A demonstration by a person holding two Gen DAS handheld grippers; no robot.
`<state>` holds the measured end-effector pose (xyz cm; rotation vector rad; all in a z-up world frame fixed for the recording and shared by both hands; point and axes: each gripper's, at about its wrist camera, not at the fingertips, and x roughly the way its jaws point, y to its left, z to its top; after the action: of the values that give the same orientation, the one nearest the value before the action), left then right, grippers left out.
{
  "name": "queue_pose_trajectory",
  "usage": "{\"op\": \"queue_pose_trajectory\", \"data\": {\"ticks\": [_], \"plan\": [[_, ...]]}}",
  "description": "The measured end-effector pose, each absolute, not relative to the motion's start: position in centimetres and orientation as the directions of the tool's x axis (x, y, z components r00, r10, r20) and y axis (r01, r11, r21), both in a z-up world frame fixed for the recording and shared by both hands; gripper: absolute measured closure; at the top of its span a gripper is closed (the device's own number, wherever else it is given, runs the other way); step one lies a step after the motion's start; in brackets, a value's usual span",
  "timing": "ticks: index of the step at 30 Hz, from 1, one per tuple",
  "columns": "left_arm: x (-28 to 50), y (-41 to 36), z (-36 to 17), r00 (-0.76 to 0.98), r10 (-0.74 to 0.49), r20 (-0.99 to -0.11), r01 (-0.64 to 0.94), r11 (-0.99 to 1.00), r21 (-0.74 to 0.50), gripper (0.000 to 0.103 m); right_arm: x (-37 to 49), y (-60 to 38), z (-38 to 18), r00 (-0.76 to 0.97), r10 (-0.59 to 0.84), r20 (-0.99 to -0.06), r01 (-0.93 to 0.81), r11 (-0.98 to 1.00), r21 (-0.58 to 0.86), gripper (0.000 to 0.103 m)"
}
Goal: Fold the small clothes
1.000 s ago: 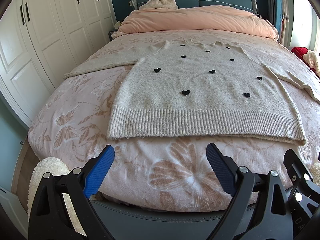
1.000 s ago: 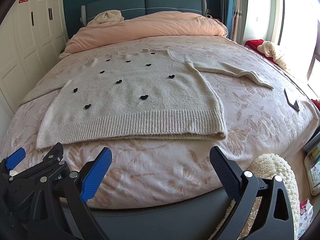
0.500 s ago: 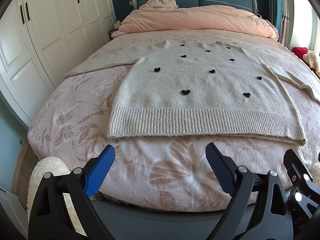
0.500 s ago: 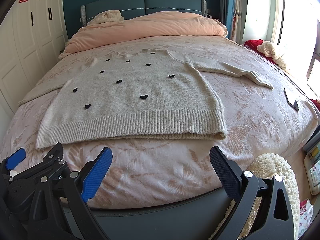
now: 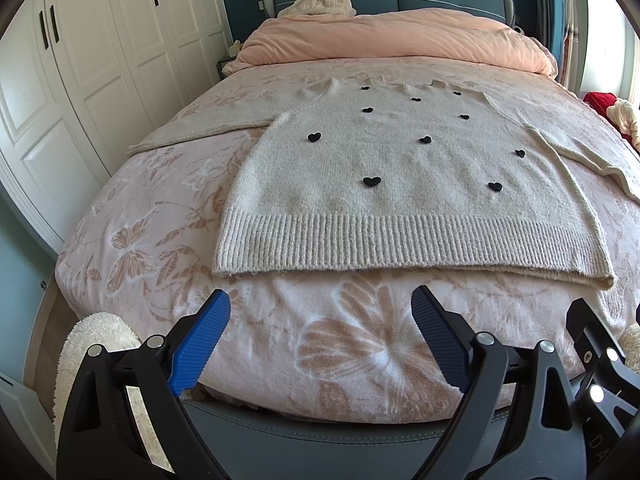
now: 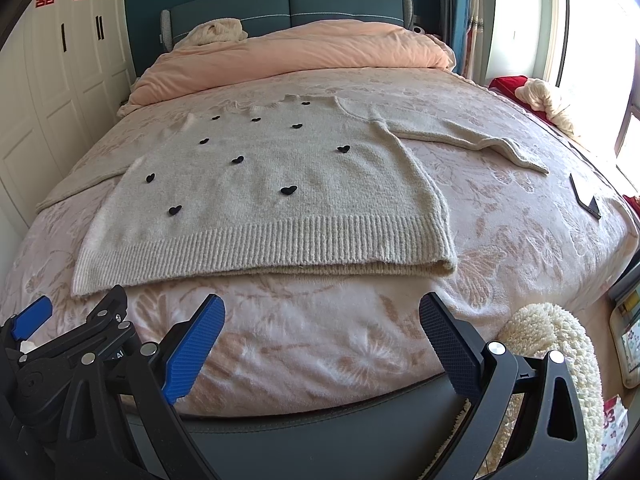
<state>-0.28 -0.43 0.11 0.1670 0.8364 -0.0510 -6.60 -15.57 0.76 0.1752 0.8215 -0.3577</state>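
Both grippers, left point(image 5: 320, 340) and right point(image 6: 322, 344), stayed spread wide and empty off the bed's point(image 5: 160, 216) foot edge; we saw nothing change, the sweater point(image 5: 400, 176) still flat, unfolded.

Both wrist views look from just off the foot of the bed point(image 5: 280, 344) toward its headboard point(image 6: 288, 4), low and near the foot edge. The left view sits nearer the wardrobe point(image 5: 100, 60) side, the right nearer the window. Both share the sweater point(image 5: 400, 184) spread on the bed.

Fuzzy knit sweater point(image 5: 400, 184) (ribbed hem) on plush bedspread point(image 5: 160, 240).
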Motion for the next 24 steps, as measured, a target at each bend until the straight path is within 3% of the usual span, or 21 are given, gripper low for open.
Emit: {"op": "queue_pose_trajectory", "data": {"ticks": [4, 9, 18, 24], "plan": [[0.5, -0.1, -0.2, 0.658, -0.022, -0.752, 0.13, 0.988, 0.085, 0.009, -5.5, -18.1, 0.2, 0.638, -0.194, -0.746, 0.344, 0.937, 0.051, 0.006], [3.2, 1.3, 0.2, 0.65, -0.048, -0.758, 0.088, 0.996, 0.012, 0.005, -1.6, -29.3, 0.3, 0.622, -0.215, -0.753, 0.482, 0.863, 0.152, 0.006], [9.1, 1.1, 0.3, 0.648, -0.028, -0.761, 0.045, 0.999, 0.001, 0.005, 4.4, -57.7, -3.3, 0.573, -0.253, -0.78, 0.775, 0.478, 0.414, 0.008], [11.4, 0.2, -0.5, 0.635, -0.027, -0.772, 0.029, 1.0, -0.01, 0.005, 6.5, -65.3, -7.4, 0.596, -0.201, -0.777, 0.797, 0.26, 0.544, 0.012]]}}
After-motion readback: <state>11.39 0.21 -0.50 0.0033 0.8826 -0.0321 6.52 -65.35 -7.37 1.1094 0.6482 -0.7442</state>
